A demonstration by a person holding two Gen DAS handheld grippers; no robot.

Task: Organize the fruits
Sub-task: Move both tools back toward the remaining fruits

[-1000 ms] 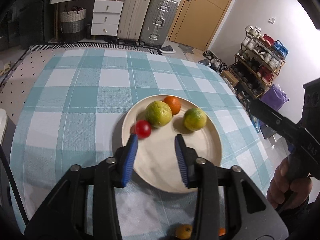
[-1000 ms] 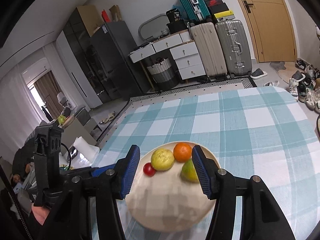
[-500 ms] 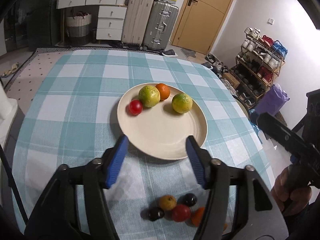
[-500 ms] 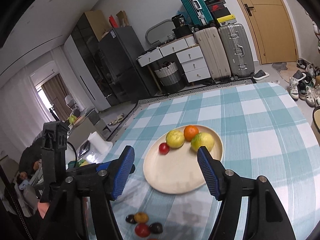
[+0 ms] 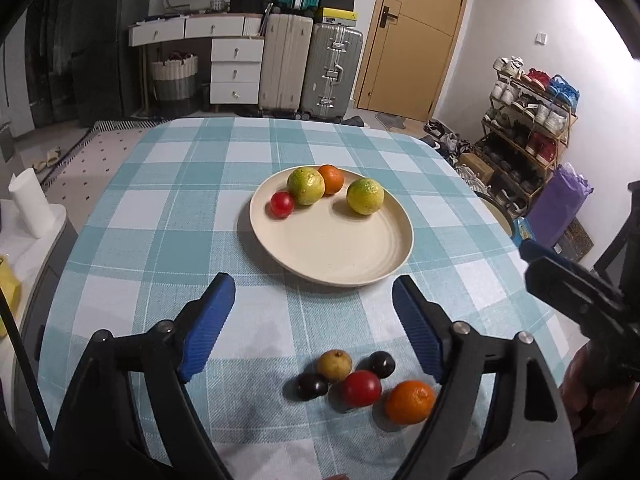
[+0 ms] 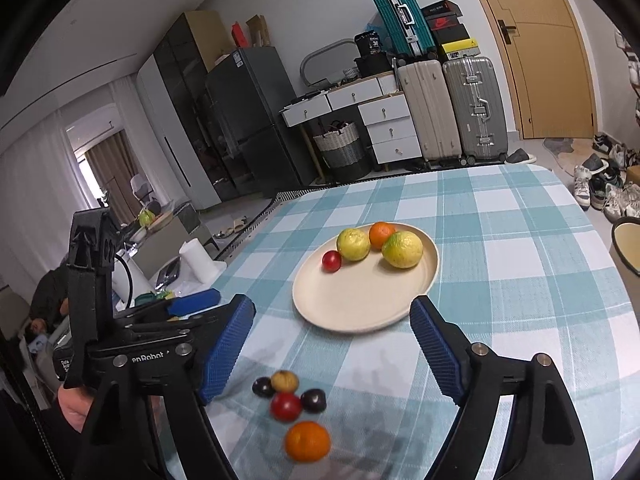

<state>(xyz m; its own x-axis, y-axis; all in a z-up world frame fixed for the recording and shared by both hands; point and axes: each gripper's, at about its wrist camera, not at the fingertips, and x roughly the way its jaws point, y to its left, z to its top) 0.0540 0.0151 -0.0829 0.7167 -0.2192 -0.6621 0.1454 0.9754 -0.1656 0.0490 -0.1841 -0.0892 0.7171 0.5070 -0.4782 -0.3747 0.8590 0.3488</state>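
Left wrist view: left gripper (image 5: 314, 294) is held above the checked cloth (image 5: 160, 216) on the worktop, jaws spread wide, nothing between the pads; jaws have just been opening.
Right wrist view: right gripper (image 6: 332, 320) is held over the near part of the worktop, jaws spread wide, nothing pinched; jaws have just been opening.
Plate: cream plate (image 5: 332, 256) is seen mid-worktop, beyond both sets of jaws; also marked in the right view (image 6: 352, 304).
On plate, far side: two yellow-green citrus (image 5: 306, 185) (image 5: 365, 196), one small orange (image 5: 331, 178) behind and between them, touching the left one.
On plate, left: red tomato (image 5: 282, 204) is set just beside the left citrus, at the rim.
Near half of plate: bare.
Loose fruit: cluster is left on the cloth near the camera, off the plate, well apart from it.
Cluster contents: tan round fruit (image 5: 335, 365), two dark plums (image 5: 312, 386) (image 5: 382, 364), second red tomato (image 5: 362, 388), second orange (image 5: 411, 401) at the right end.
Cluster vs jaws: in the left view it sits nearer than the fingertips, toward the right finger; no contact is seen.
Other gripper: right one is seen at the right edge of the left view (image 5: 576, 292), a hand (image 5: 588, 396) below it.
Room, far: suitcases (image 5: 312, 68), white drawers (image 5: 236, 68), wooden door (image 5: 416, 32), shoe rack (image 5: 528, 120) at right.
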